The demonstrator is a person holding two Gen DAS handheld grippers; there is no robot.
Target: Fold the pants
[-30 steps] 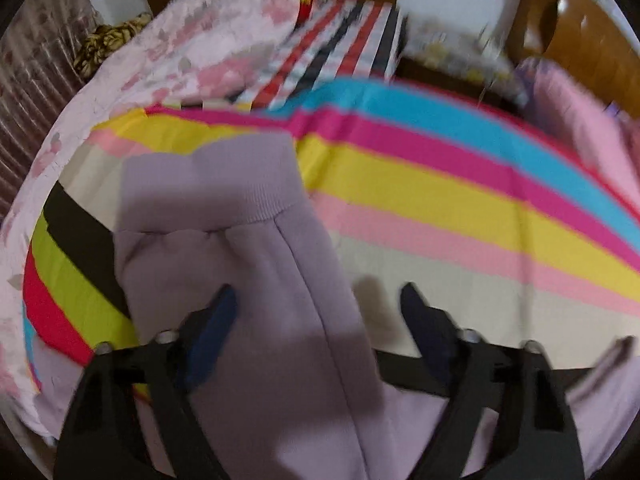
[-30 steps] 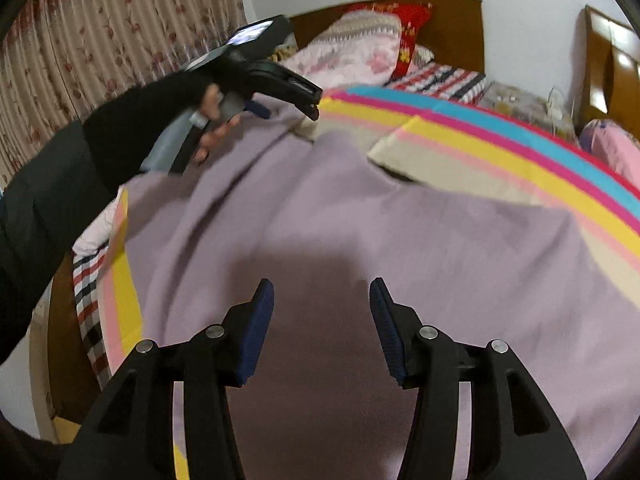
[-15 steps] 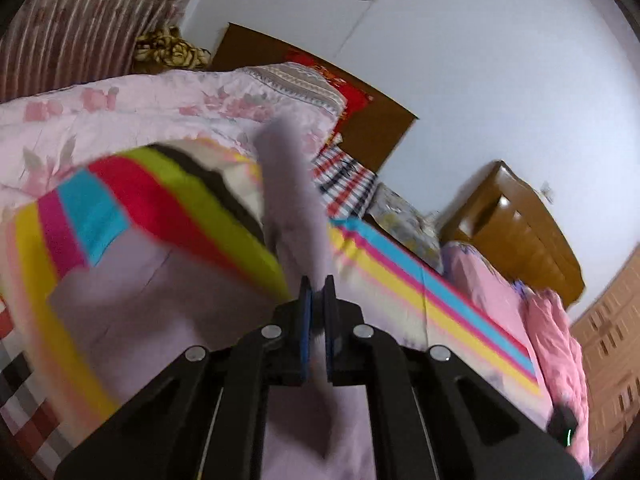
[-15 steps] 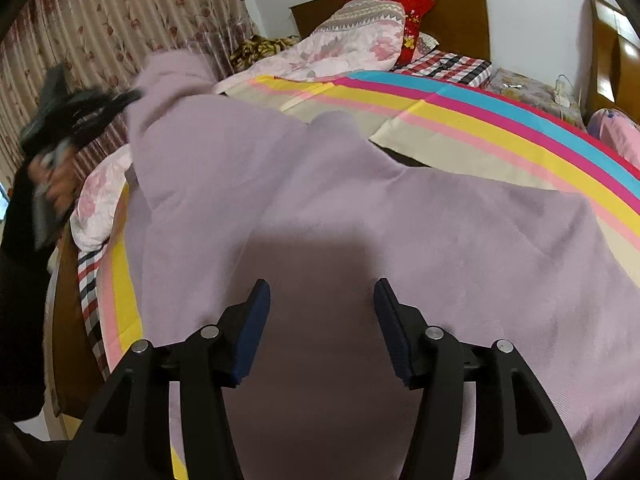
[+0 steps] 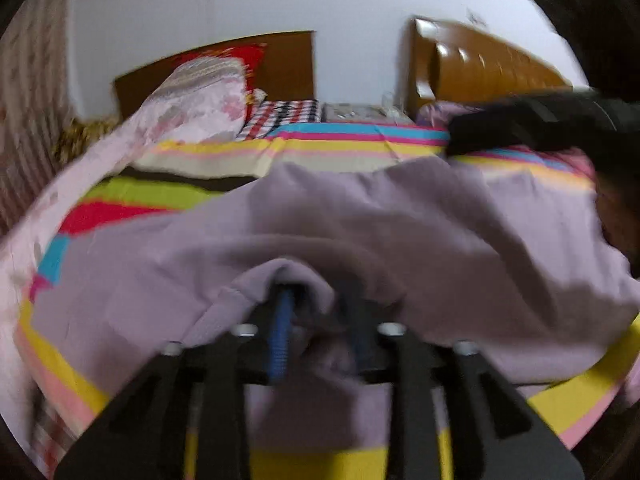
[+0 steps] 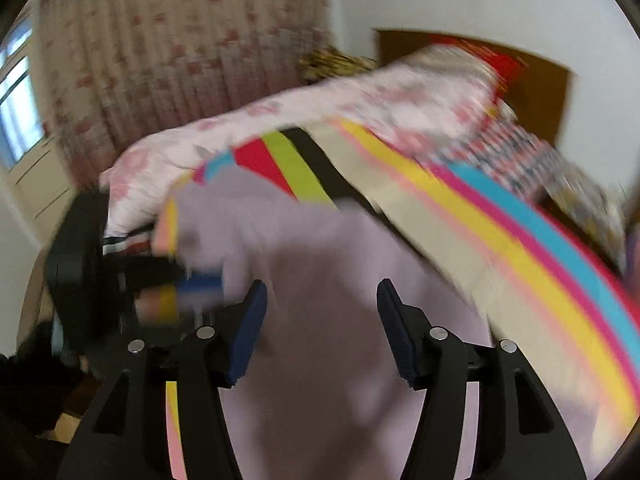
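Observation:
Lilac pants (image 5: 360,232) lie rumpled across the striped bedspread (image 5: 168,196). My left gripper (image 5: 320,320) has its jaws a little apart, with a bunched fold of the pants draped over and between them; the image is blurred. In the right wrist view the pants (image 6: 340,280) spread under my right gripper (image 6: 320,320), which is open and empty just above the cloth. The left gripper (image 6: 120,272) shows there as a dark blur at the left edge of the pants.
A pink floral quilt (image 5: 180,108) and pillows lie at the head of the bed by a wooden headboard (image 5: 288,64). A second wooden headboard (image 5: 480,72) stands at the right. A flowered curtain (image 6: 180,60) hangs beside the bed.
The left gripper carried the pant leg up and over, then came down low on the bed with jaws loosened. The right gripper swung left, still open.

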